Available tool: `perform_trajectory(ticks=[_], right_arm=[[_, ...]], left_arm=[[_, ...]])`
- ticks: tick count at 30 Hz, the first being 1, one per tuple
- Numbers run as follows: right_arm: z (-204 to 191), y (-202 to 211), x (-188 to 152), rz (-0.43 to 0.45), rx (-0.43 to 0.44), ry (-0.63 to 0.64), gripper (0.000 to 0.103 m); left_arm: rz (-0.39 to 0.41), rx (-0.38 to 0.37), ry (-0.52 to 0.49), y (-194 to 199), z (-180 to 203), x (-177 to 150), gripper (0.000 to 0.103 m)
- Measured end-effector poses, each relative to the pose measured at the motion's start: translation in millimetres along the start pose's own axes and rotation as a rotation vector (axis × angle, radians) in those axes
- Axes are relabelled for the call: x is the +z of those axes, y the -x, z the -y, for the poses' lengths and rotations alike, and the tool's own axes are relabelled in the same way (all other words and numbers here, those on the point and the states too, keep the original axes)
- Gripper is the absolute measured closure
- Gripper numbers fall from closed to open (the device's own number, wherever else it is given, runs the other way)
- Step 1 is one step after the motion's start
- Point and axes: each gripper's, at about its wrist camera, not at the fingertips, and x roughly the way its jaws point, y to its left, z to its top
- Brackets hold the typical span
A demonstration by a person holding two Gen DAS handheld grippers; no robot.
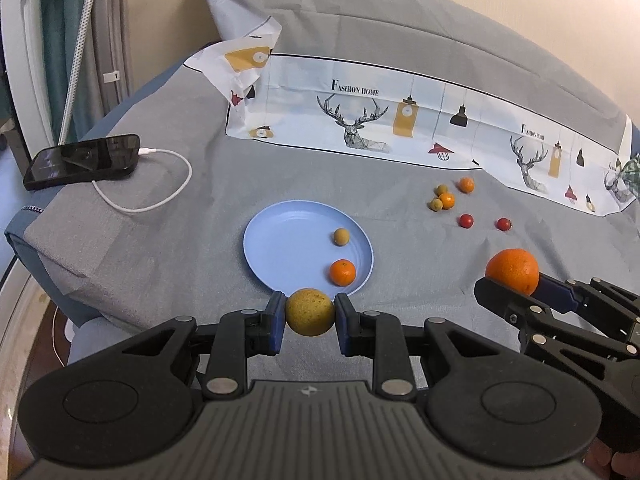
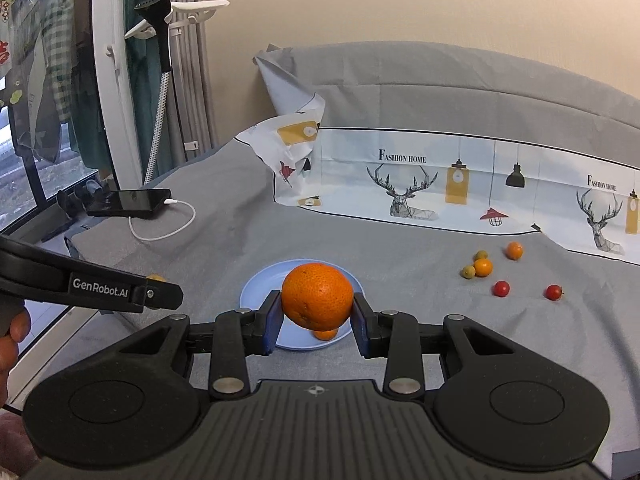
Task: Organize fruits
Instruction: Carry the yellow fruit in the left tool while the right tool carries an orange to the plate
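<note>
My left gripper [image 1: 309, 314] is shut on a yellow-green round fruit [image 1: 309, 312], held just in front of the near rim of the blue plate [image 1: 280, 248]. The plate holds a small tan fruit [image 1: 341, 236] and a small orange [image 1: 342, 272]. My right gripper [image 2: 317, 312] is shut on a large orange [image 2: 317, 296], held above the near side of the plate [image 2: 260, 284]; it also shows in the left wrist view [image 1: 513, 271]. Loose small oranges, green fruits [image 1: 445, 198] and two red fruits [image 1: 465, 221] lie right of the plate.
A phone [image 1: 84, 160] with a white cable [image 1: 160, 196] lies at the left of the grey bed cover. A deer-print cloth [image 1: 400, 120] runs along the back. A garment steamer pole [image 2: 160, 92] stands by the window at the left.
</note>
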Motion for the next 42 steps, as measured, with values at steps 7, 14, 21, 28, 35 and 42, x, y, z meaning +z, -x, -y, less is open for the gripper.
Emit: perform_trajectory(ticks=[7,14,21,28,35,42], right_arm=[[1.2,-4.5,0.4,-0.015,-0.006,-0.010,0.065],[1.2,-10.6,0.3,-0.029,-0.003,-0.009,0.065],[0.9,-23.1,0.5,-0.051,0.000,-0.003,0.065],[5.5,-44.8,2.5,-0.083,-0.003,-0.018,0.065],[9.0,-77.2,7.2,-0.113,0.012,-0.031,0.065],[15.7,-133.0,9.2,-0.164,0.027,-0.036,0.065]], left_arm=[[-0.008,-0.005,0.002,-2.4,-2.3,0.2,0.075],[-0.018,0.000,0.013,-9.6,-5.4,3.9,0.075],[-0.036,0.012,0.042,-22.9,-15.2,14.9,0.075],[-0.040,0.033,0.064,-44.8,-24.7,37.4,0.075],[-0.042,0.055,0.057,-76.6,-28.1,66.1,0.075],[-0.107,0.079,0.022,-141.4,-20.5,88.3,0.075]])
